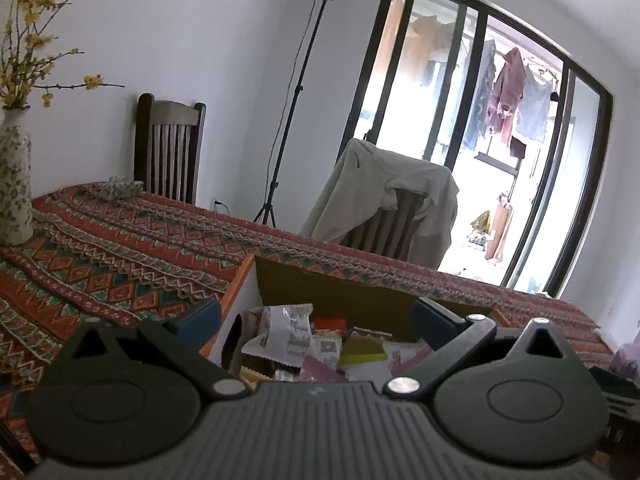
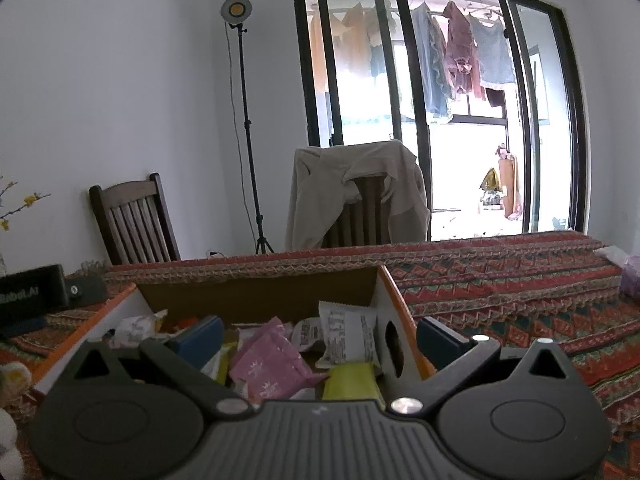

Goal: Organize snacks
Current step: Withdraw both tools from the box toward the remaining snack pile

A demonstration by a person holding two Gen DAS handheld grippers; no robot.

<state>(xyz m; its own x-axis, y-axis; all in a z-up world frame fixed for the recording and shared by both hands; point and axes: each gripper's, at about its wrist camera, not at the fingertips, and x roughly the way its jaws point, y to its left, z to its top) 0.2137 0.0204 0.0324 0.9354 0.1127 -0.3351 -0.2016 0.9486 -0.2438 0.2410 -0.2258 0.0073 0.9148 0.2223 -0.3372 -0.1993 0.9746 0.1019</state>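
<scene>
Spreading wide, the left gripper [image 1: 316,316] holds nothing; one blue-padded finger [image 1: 200,318] sits outside the left wall of a cardboard box [image 1: 240,280], the other inside it. The right gripper [image 2: 320,334] is likewise fully spread and empty, straddling the box's right wall, which has an oval handle hole. Inside the box lie loose snack packets: a white printed packet [image 1: 286,330], pink packets [image 2: 268,364] and a yellow-green packet [image 2: 352,384]. The box rests on a table under a red patterned cloth [image 1: 120,248]. Beyond stand a flowered vase [image 1: 14,184] with yellow blossoms, two wooden chairs, one draped with a beige jacket [image 2: 356,188], a lamp stand [image 2: 248,120], and glass doors.
</scene>
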